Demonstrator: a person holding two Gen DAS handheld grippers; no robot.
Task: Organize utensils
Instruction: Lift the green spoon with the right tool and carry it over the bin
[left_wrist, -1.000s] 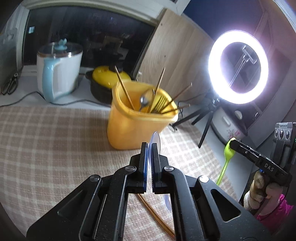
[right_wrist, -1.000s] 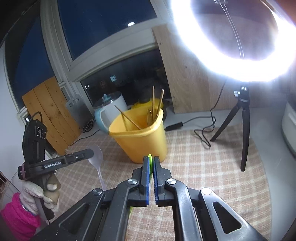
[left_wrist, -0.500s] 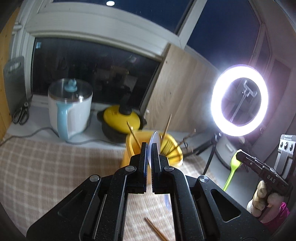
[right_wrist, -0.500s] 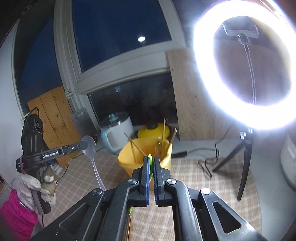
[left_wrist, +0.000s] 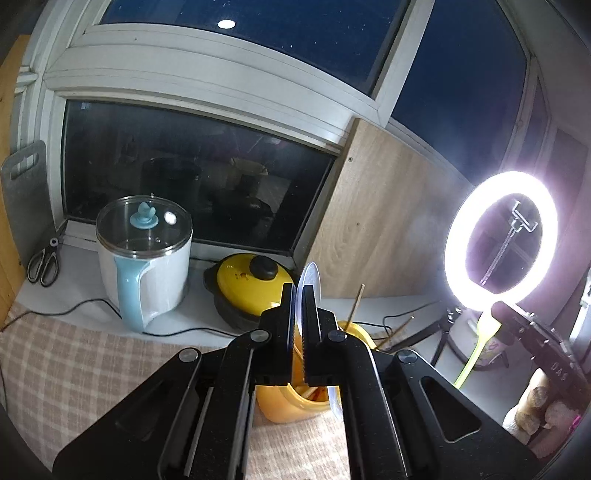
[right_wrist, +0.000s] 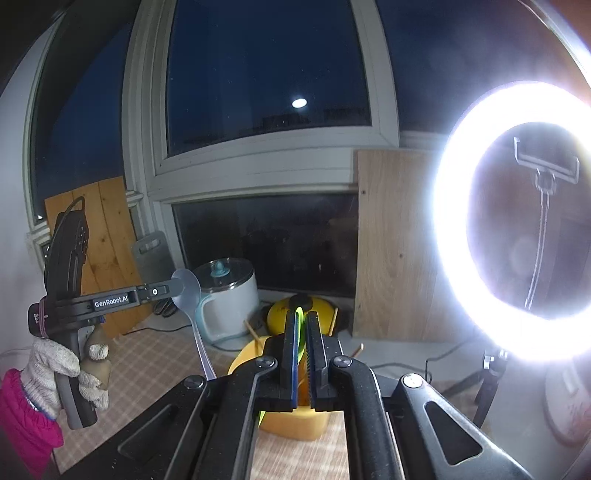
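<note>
Two raised wrist views along closed fingers, both toward the shared yellow holder (left_wrist: 291, 406) and window (right_wrist: 266, 236).

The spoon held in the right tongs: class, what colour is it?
Lime green. The green spoon in the right tongs shows best in the left wrist view.

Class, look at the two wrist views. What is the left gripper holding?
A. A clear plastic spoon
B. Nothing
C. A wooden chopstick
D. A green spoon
A: the left gripper is shut on the clear plastic spoon, bowl up and handle hanging down, while the green spoon is in the right gripper.
</note>
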